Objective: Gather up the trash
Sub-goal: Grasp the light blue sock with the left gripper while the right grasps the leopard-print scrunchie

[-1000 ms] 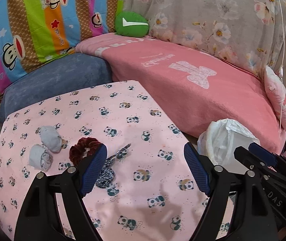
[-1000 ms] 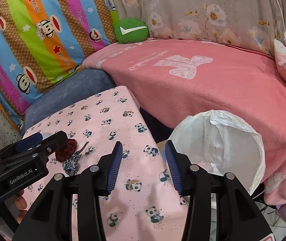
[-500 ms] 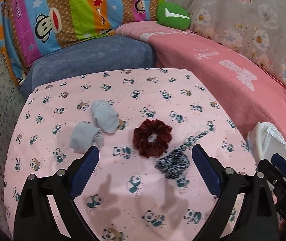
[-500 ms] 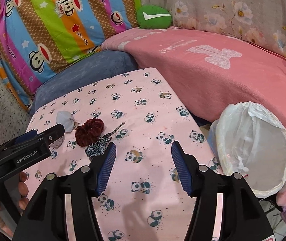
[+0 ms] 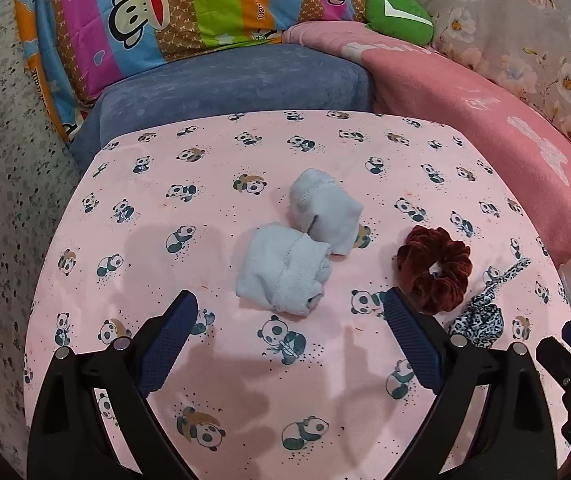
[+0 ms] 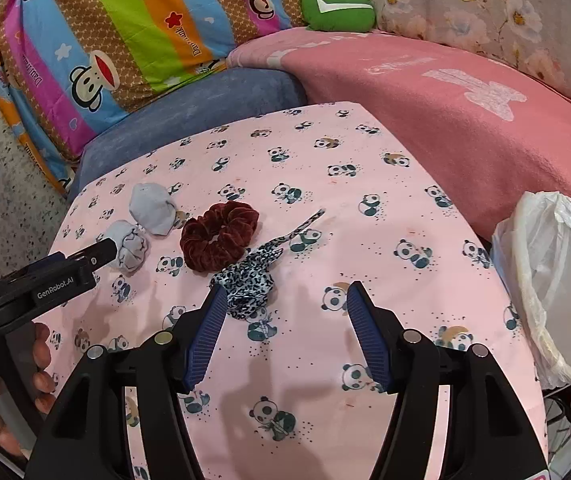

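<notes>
Four soft items are laid on the panda-print worktop: two balled grey socks touching each other toward the far-left corner, a maroon velvet scrunchie mid-worktop, a leopard-print scrunchie just beside it. A white bag-lined bin is placed off the right edge.

Left gripper is held with fingers wide, nothing between them, near sock just ahead. Right gripper fingers are opening, empty; leopard scrunchie sits by the left finger.

Risks: the worktop cloth may be pinched along with a limp item; the scrunchie tail may be snagged; the light bag rim may be pushed shut at drop.
</notes>
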Tool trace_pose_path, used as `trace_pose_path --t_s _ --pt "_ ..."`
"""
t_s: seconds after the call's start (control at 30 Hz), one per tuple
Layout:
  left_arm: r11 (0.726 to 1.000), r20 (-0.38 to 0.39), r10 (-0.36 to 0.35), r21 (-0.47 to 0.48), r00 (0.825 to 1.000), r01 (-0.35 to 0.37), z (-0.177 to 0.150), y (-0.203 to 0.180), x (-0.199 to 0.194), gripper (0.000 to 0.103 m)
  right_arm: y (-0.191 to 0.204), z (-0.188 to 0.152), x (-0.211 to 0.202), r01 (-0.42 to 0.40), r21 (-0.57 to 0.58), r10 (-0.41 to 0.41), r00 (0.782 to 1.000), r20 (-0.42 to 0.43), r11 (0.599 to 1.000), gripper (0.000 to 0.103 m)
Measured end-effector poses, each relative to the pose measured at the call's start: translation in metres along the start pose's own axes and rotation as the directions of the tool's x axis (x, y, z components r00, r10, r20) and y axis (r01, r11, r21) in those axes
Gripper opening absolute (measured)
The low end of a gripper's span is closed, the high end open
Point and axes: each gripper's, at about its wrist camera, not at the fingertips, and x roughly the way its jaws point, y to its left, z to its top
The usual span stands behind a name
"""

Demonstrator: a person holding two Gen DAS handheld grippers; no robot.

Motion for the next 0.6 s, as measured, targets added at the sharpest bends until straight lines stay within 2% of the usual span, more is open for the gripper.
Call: trace_pose_path --t_s 0.47,0.57,0.6 --pt "0.997 -0.040 -0.074 -0.018 0.996 0.074 0.012 0.008 0.037 0.088 0.031 0.004 0.056 -0.015 -0.006 0.015 0.998 -0.053 1.000 0.064" --pt "0.996 -0.054 -0.089 -0.017 0.995 0.088 0.011 0.008 0.042 0.077 0.031 0.004 0.064 -0.014 0.002 0.014 0.998 -0.067 1.000 0.064" --pt "0.995 -0.065 -0.101 -0.021 0.993 0.100 0.010 0.008 0.045 0.068 0.030 0.005 0.065 -0.013 0.003 0.014 0.998 -0.069 1.000 0.064"
